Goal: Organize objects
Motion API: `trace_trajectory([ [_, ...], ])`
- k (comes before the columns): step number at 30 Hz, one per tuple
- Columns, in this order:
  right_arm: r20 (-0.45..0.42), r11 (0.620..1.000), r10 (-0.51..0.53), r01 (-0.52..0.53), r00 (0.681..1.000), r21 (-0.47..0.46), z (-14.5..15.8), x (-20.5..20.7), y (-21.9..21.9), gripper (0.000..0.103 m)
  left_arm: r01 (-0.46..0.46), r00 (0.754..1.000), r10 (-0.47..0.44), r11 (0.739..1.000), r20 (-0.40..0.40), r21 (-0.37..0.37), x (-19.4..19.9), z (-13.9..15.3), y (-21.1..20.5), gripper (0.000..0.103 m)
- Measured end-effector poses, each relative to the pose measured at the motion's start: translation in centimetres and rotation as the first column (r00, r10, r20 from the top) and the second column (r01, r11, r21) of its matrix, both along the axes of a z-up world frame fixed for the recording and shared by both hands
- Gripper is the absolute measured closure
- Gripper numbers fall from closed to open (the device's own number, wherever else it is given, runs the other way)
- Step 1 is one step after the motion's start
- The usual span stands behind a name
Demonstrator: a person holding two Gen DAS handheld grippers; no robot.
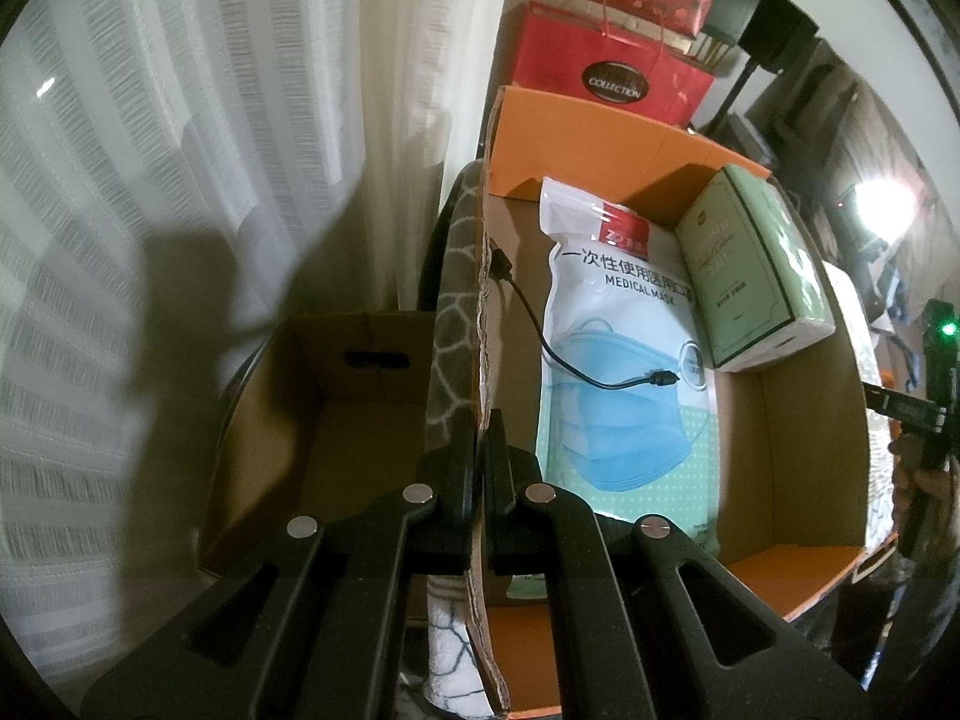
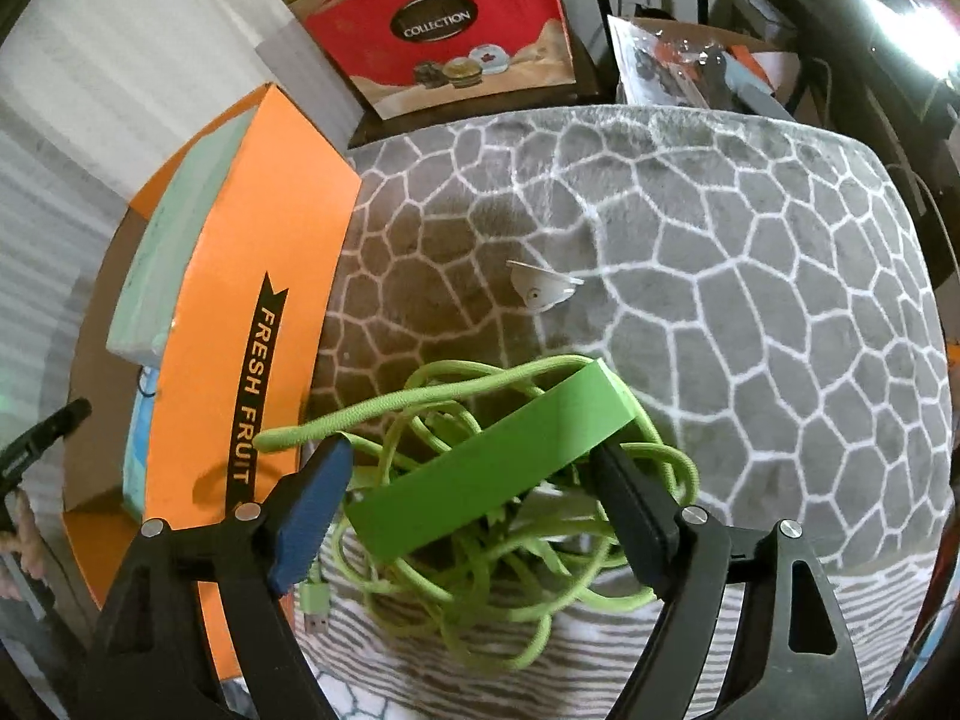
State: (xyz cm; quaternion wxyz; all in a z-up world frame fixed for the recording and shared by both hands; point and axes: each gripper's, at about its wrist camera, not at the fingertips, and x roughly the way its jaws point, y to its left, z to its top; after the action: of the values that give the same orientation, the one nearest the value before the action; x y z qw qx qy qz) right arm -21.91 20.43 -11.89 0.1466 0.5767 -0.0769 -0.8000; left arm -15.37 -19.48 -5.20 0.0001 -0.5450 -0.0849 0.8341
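From my left wrist view, far left: a striped curtain (image 1: 180,180), then a plain brown carton (image 1: 336,420), open-topped, its floor bare. My left gripper (image 1: 480,456) has its jaws pressed together on the raw cardboard wall of the orange box (image 1: 600,132), pinching that edge. Inside the box, left to right: a black cable (image 1: 540,330) draped from the wall onto a medical mask packet (image 1: 624,324), then a green tissue pack (image 1: 756,276) leaning at the far right corner; bare cardboard floor remains at the near right. Behind stands a red gift bag (image 1: 600,60). From my right wrist view, the box's orange flap, printed FRESH FRUIT, bounds the left; beyond it the grey patterned cushion (image 2: 750,270) lies open, carrying a small white object (image 2: 543,291). My right gripper (image 2: 474,468) has its jaws spread wide either side of a green band (image 2: 492,468), which overlies a tangled green cord (image 2: 480,570) on the cushion, just beside the flap; whether the pads touch the band I cannot tell.
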Motion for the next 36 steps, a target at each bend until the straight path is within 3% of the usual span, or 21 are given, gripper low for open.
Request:
trace_trajectory([
  [2,-0.02,1.0,0.002,-0.001,1.0,0.026,0.1,0.0,-0.2,0.027,0.0,1.0,0.0,1.0,0.0,0.001,0.0,0.0,0.0,0.101],
  [5,-0.048,0.999,-0.001,0.003,0.999,0.041,0.3,0.0,0.0,0.059,-0.002,1.0,0.002,1.0,-0.001,0.004,0.0,0.0,-0.1,0.101],
  [6,-0.051,1.0,-0.002,0.004,0.999,0.031,0.4,0.0,0.3,0.064,-0.002,1.0,0.002,1.0,-0.001,0.005,0.0,0.0,-0.1,0.101],
  [13,-0.047,0.999,-0.025,0.023,0.999,-0.031,0.6,0.2,1.9,0.074,-0.003,1.0,0.003,1.0,-0.001,0.004,-0.1,0.0,-0.1,0.101],
  [20,-0.023,1.0,-0.01,0.011,1.0,0.01,0.0,-0.3,1.2,0.074,-0.004,1.0,0.004,1.0,-0.001,0.003,0.0,0.0,0.0,0.101],
  [23,-0.041,1.0,-0.022,0.022,0.999,-0.013,0.5,0.0,1.7,0.082,-0.004,1.0,0.004,1.0,-0.001,0.003,-0.1,0.0,-0.1,0.101],
  [36,-0.185,0.997,-0.017,0.004,0.983,-0.072,7.1,1.9,3.2,0.082,-0.006,1.0,0.006,1.0,-0.003,0.002,0.0,0.0,-0.1,0.101],
])
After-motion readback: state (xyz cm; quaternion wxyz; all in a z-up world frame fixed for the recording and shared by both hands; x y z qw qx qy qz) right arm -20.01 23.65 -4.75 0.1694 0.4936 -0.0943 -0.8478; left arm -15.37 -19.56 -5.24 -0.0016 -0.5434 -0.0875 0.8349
